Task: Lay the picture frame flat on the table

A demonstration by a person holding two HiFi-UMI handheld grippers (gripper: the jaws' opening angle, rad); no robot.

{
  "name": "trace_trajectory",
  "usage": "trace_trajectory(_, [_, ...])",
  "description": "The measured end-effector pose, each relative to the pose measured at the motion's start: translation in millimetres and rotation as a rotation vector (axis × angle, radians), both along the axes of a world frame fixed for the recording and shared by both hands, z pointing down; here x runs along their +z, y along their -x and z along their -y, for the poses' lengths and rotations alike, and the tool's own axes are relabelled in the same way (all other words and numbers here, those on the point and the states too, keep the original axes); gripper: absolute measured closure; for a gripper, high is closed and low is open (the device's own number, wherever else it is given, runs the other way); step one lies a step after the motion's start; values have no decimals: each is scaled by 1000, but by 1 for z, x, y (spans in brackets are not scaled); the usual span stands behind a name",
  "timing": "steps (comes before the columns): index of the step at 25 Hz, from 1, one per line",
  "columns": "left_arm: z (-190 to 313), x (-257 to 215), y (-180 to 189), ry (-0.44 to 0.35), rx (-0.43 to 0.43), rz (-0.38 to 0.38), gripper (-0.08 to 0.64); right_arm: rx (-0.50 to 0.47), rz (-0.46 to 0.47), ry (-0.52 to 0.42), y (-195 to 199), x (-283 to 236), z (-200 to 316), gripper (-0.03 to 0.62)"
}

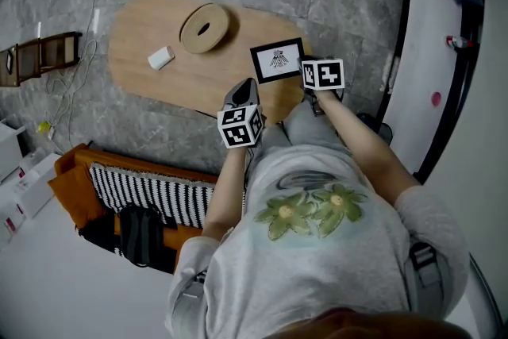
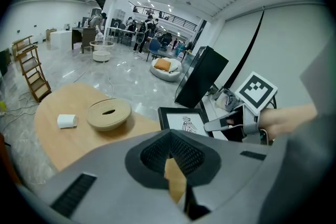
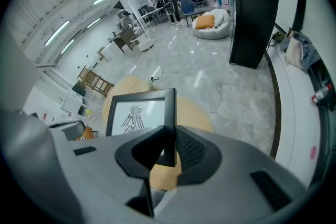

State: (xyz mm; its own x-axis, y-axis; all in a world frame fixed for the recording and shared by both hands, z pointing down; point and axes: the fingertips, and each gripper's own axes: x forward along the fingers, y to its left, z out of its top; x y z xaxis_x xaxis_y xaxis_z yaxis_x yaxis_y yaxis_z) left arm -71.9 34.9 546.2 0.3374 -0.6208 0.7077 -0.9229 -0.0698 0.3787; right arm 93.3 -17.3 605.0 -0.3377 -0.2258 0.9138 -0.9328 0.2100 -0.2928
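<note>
Black picture frame [image 3: 137, 115] edge hidden between right gripper [image 3: 169, 132] jaws, clamped; left gripper [image 2: 170, 136] jaws together, empty.

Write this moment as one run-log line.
right claw: shut on frame edge | left claw: shut, empty, above table

Head view: from above the person, looking steeply down on the table [image 1: 143, 36], left gripper [image 1: 246, 87] and right gripper [image 1: 305, 69]. Each gripper view sits close behind its own jaws, looking along them over the tabletop. All three share the picture frame [image 3: 137, 113], just ahead of the right gripper.
</note>
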Motion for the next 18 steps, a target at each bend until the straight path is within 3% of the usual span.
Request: trace_trajectory(18, [1, 19, 6, 40, -6, 3, 543, -11, -4, 28, 5, 26, 9, 518])
